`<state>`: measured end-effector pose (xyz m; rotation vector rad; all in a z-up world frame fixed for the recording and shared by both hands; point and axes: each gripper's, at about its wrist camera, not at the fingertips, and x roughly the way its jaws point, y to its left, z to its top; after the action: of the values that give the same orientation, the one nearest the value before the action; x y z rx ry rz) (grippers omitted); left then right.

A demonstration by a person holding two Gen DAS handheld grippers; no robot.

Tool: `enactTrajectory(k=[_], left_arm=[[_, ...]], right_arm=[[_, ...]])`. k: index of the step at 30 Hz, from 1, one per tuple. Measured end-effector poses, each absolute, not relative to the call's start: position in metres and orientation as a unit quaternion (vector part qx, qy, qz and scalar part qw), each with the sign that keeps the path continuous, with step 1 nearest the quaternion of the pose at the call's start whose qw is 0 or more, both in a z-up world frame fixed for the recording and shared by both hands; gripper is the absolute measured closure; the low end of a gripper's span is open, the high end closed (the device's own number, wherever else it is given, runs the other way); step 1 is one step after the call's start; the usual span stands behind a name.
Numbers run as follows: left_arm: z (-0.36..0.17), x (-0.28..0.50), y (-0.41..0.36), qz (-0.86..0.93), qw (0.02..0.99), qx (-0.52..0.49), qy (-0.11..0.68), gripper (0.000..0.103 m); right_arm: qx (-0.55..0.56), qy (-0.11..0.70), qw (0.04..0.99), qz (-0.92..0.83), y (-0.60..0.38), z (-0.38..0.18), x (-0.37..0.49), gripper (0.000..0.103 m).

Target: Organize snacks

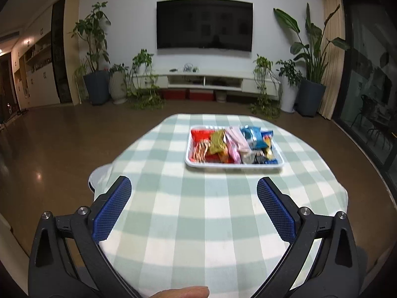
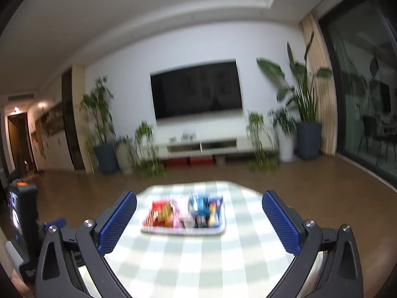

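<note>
A white tray (image 1: 196,163) sits on the far half of the table, packed with several snack packets: a red one (image 1: 199,135), a gold one (image 1: 218,142), a pink one (image 1: 234,140) and a blue one (image 1: 253,135). My left gripper (image 1: 193,181) is held back over the near part of the green-checked tablecloth (image 1: 188,213), open, nothing between its blue pads (image 1: 113,213). In the right wrist view the same tray (image 2: 218,231) appears blurred ahead. My right gripper (image 2: 198,196) stands wide open and empty, well short of it.
The table is small, with brown floor all around. Against the far wall hang a dark TV (image 1: 204,24) above a low white cabinet (image 1: 206,80), flanked by potted plants (image 1: 95,57). A fingertip (image 1: 183,291) shows at the bottom edge. The other hand's device (image 2: 22,213) is at left.
</note>
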<state>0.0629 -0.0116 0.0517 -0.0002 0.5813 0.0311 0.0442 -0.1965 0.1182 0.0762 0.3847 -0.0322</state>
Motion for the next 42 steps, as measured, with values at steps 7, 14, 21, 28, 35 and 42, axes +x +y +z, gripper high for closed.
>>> enactTrajectory(k=[7, 14, 21, 28, 35, 42], left_arm=[[0.032, 0.063, -0.009, 0.015, 0.947, -0.005, 0.320, 0.000], [0.012, 0.078, 0.001, 0.020, 0.937, -0.016, 0.348, 0.000], [0.002, 0.084, 0.007, 0.020, 0.933, -0.021, 0.358, 0.000], [-0.001, 0.086, 0.007, 0.020, 0.932, -0.018, 0.363, 0.000], [-0.001, 0.086, 0.005, 0.017, 0.932, -0.014, 0.362, 0.000], [-0.001, 0.086, 0.004, 0.016, 0.932, -0.013, 0.362, 0.000]], right_arm=[[0.046, 0.269, 0.961, -0.041, -0.202, 0.085, 0.050, 0.000], [0.039, 0.310, 0.949, -0.042, -0.191, 0.060, 0.051, 0.000], [0.031, 0.328, 0.944, -0.034, -0.180, 0.049, 0.055, 0.000], [0.029, 0.338, 0.940, -0.029, -0.177, 0.044, 0.055, 0.000], [0.028, 0.343, 0.939, -0.030, -0.177, 0.042, 0.057, 0.000], [0.030, 0.349, 0.936, -0.030, -0.179, 0.037, 0.058, 0.000]])
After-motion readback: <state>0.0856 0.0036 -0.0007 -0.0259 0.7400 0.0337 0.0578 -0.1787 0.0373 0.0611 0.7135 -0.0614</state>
